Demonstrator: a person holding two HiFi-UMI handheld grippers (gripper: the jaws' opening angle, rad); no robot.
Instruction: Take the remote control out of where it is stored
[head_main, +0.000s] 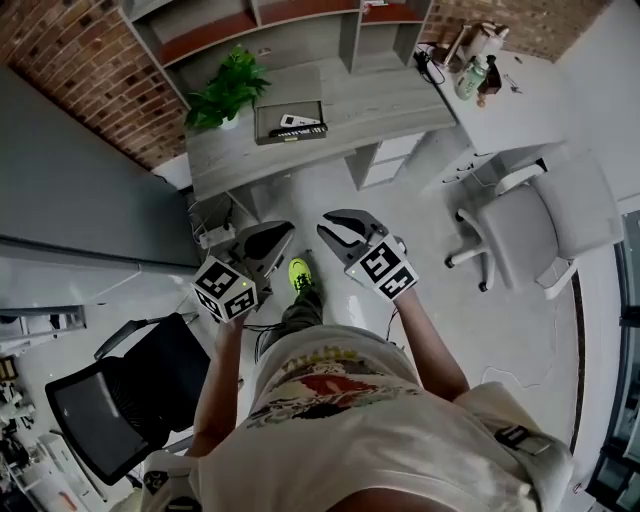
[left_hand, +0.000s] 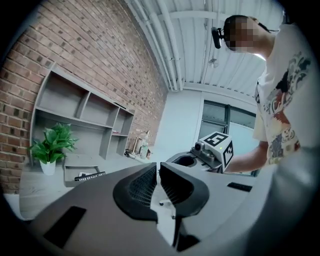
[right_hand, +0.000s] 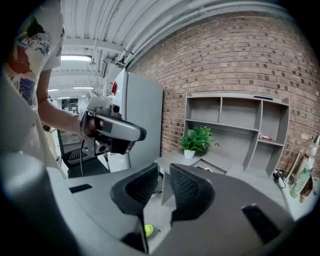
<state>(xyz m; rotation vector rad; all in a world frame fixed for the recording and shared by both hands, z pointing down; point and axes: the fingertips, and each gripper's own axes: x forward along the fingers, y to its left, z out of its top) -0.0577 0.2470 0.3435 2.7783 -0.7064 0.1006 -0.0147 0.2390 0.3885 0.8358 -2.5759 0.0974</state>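
1. Nearest in the head view: a printed white T-shirt (head_main: 340, 400) and two bare forearms reaching forward and down.
2. At the end of the left arm: left gripper (head_main: 285, 231) (left_hand: 157, 166), jaws drawn together with only a thin slit left and nothing between the ribbed pads. Hangs over the floor (head_main: 420, 230), well short of the desk (head_main: 390, 100).
3. Just beside it: right gripper (head_main: 326, 226) (right_hand: 164, 169), jaws a little apart with a clear narrow gap, gripping nothing. Sits tip to tip with the left gripper, near it but not touching.
4. Below and between the two: a yellow-green shoe (head_main: 299, 272) planted on the pale glossy floor.
5. Off to the sides: a black mesh chair (head_main: 120, 405) at lower left and a grey chair (head_main: 535, 230) at right, both standing apart from the desk.
6. Farther out: the grey desk, set against the wall.
7. On the desk top: a shallow grey tray (head_main: 275, 112), open upward. Holds two slim handsets side by side, a white remote control (head_main: 300, 121) and a black remote control (head_main: 298, 131) (left_hand: 90, 176), the black one nearer the front edge. Cannot tell which of the two the task means. Both lie flat in the tray, well apart from either gripper.
8. Just left of the tray: a leafy potted plant (head_main: 230, 85) in a white pot.
9. Past the desk's right end: a bottle (head_main: 470, 78) among small clutter on a white counter (head_main: 520, 110).
10. Farthest back: a grey shelf unit (head_main: 350, 30) rising from the desk, and behind it the brick wall (head_main: 80, 80).
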